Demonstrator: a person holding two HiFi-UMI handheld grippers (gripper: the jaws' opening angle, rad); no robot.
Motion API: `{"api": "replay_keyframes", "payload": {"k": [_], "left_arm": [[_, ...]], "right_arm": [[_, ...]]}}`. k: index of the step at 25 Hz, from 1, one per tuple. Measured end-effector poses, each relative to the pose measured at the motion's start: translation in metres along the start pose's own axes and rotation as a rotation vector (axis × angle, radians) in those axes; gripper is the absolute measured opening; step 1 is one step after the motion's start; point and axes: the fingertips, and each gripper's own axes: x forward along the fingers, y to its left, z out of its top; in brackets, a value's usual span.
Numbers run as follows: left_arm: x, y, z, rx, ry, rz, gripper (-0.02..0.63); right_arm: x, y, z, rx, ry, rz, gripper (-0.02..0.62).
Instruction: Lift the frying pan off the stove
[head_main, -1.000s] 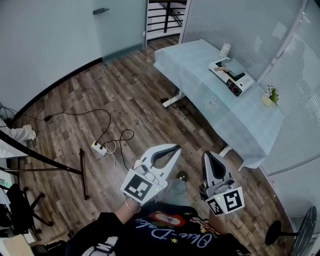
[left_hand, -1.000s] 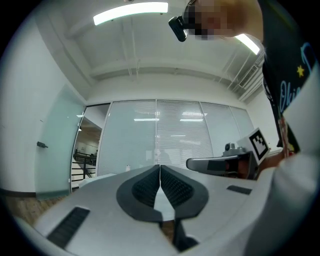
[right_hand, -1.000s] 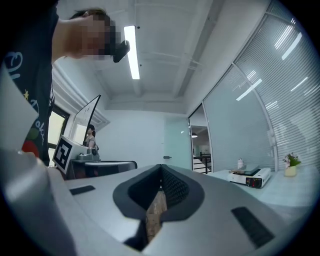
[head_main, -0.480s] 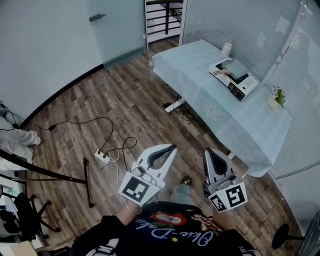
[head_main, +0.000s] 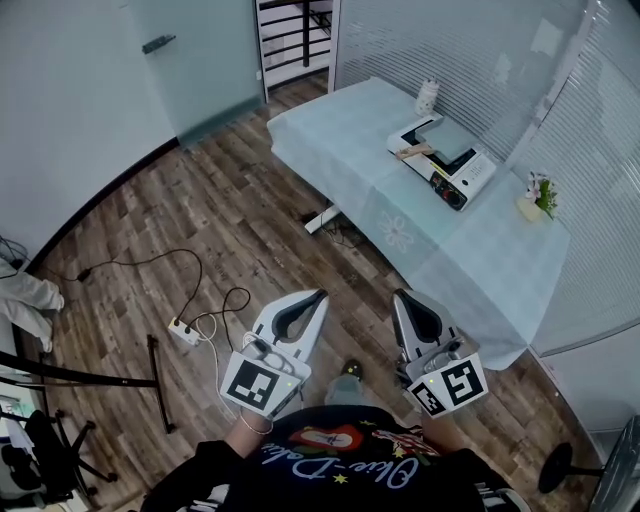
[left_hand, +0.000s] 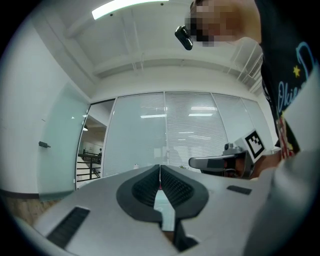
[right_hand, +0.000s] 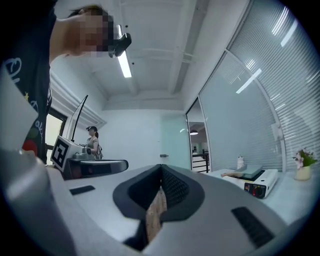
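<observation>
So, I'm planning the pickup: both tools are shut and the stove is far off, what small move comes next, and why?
Probably step toward the table: the frying pan sits on the stove, well out of reach of the left tool and right tool, both shut and empty.

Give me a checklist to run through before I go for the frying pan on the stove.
1. Left gripper empty: ok, jaws together with nothing between them.
2. Right gripper empty: ok, jaws together with nothing between them.
3. Jaws open for a grasp: not ok, both are shut.
4. Frying pan sits on the stove: ok.
5. Handle free: ok, it sticks out uncovered to the left in the head view.
6. Pan within reach: not ok, both grippers are well short of the table.
</observation>
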Motion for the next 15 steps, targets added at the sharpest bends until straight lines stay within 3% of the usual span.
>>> {"api": "replay_keyframes", "payload": {"k": [15], "left_arm": [[0.106,0.018,-0.005,0.058,0.06,0.057,0.006]], "right_arm": [[0.03,-0.111,-0.002,0.057,-0.033,0.026,0.0]]}}
